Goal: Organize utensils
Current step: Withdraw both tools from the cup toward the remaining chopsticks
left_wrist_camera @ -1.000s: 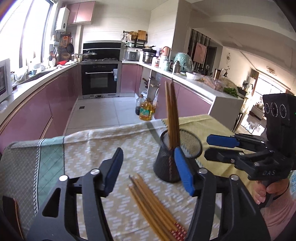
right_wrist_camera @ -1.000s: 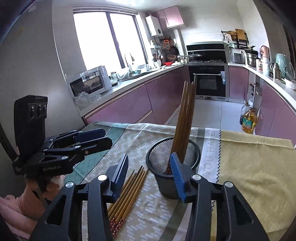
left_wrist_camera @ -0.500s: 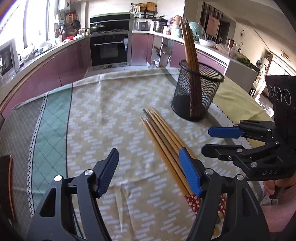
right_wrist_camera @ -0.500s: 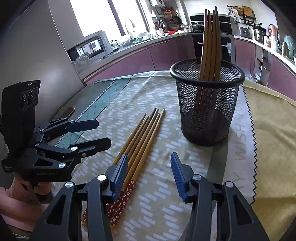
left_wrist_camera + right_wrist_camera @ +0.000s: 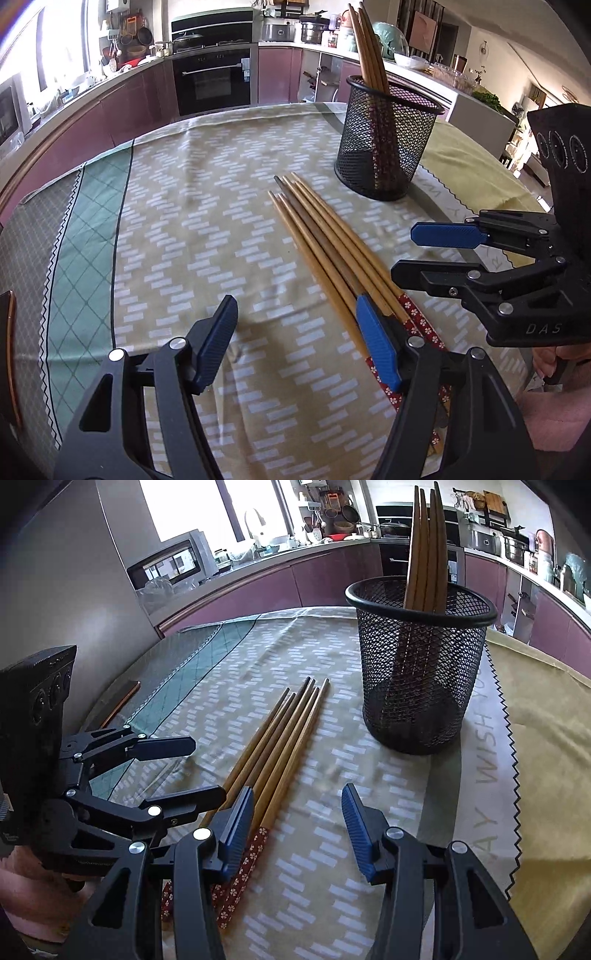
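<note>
Six loose chopsticks (image 5: pixel 332 254) lay at seven o'clock of the mesh holder (image 5: pixel 384 144); both the left gripper (image 5: pixel 295 336) and the right gripper (image 5: pixel 297 829) stood agape, empty. Pinching one stick near its patterned end seemed wisest.

bare cloth (image 5: pixel 207 229) left; mesh cup (image 5: pixel 388 147) right

Patterned tablecloth (image 5: pixel 207 229), beige with white dashes and a green checked border, beside a yellow-green cloth (image 5: pixel 546 709) with a zigzag edge. Behind: plum cabinets (image 5: pixel 122 110), a built-in black oven (image 5: pixel 214 83), a microwave (image 5: pixel 168 563) on the counter, steel pots (image 5: pixel 314 31), and a bright window (image 5: pixel 192 506).
</note>
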